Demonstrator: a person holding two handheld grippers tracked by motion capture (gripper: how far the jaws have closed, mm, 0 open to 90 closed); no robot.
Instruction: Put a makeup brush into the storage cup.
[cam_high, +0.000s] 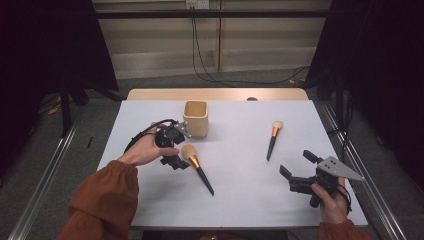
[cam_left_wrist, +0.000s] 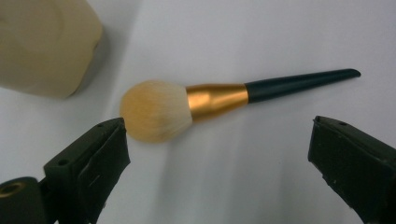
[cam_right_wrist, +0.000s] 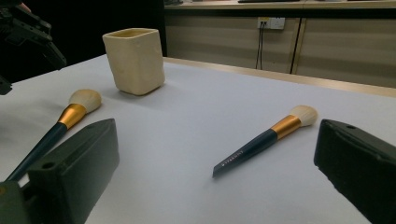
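A large makeup brush (cam_high: 196, 167) with a tan head, gold ferrule and dark handle lies on the white table (cam_high: 240, 200), left of centre. My left gripper (cam_high: 177, 150) hovers over its bristle end, open. In the left gripper view the brush (cam_left_wrist: 217, 99) lies crosswise just beyond the gripper (cam_left_wrist: 219, 125), its bristles near the left jaw. A smaller brush (cam_high: 273, 139) lies to the right. My right gripper (cam_high: 298, 164) is open near the front right corner, pointing at that small brush (cam_right_wrist: 266, 137) from a distance. A cream cup (cam_high: 195, 118) stands behind the left gripper.
The cup (cam_left_wrist: 46, 44) stands close to the large brush's head. In the right gripper view the cup (cam_right_wrist: 134, 60), the large brush (cam_right_wrist: 70, 116) and the left gripper (cam_right_wrist: 28, 32) lie to the left. A wooden strip (cam_high: 215, 94) borders the far edge. Cables (cam_high: 200, 60) hang behind.
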